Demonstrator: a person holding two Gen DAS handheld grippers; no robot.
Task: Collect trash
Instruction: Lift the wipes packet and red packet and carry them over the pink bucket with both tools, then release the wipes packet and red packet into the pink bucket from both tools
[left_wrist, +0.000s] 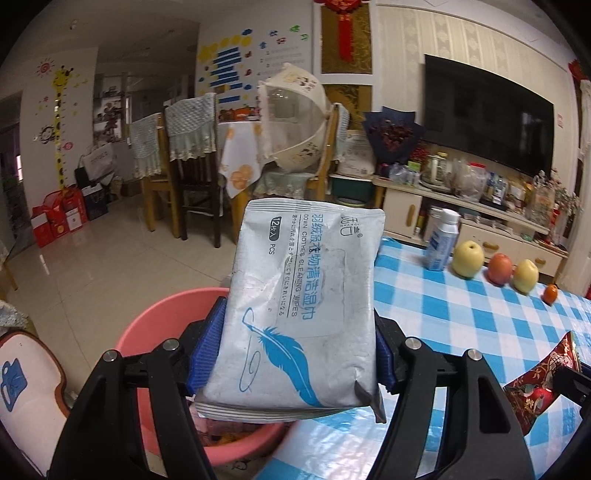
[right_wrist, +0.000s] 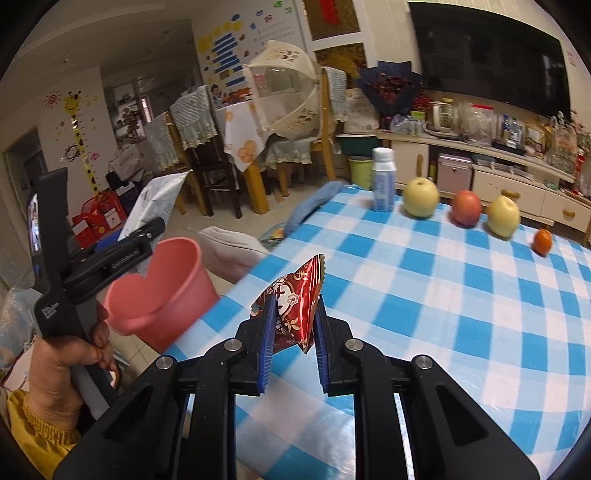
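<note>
My left gripper (left_wrist: 301, 354) is shut on a white wet-wipes packet (left_wrist: 299, 306) with a blue feather print, held upright above the pink bin (left_wrist: 155, 325) beside the table's left edge. In the right wrist view the left gripper (right_wrist: 142, 236) holds the packet (right_wrist: 155, 201) just beyond the pink bin (right_wrist: 162, 291). My right gripper (right_wrist: 293, 325) is shut on a red foil snack wrapper (right_wrist: 295, 302), held above the blue checked tablecloth (right_wrist: 424, 295) near its left edge. The wrapper also shows in the left wrist view (left_wrist: 539, 384).
On the far side of the table stand a white-blue bottle (right_wrist: 383, 181), a yellow apple (right_wrist: 420, 197), a red apple (right_wrist: 466, 208), another yellow apple (right_wrist: 503, 216) and a small orange (right_wrist: 542, 242). Dining chairs, a TV cabinet and floor lie beyond.
</note>
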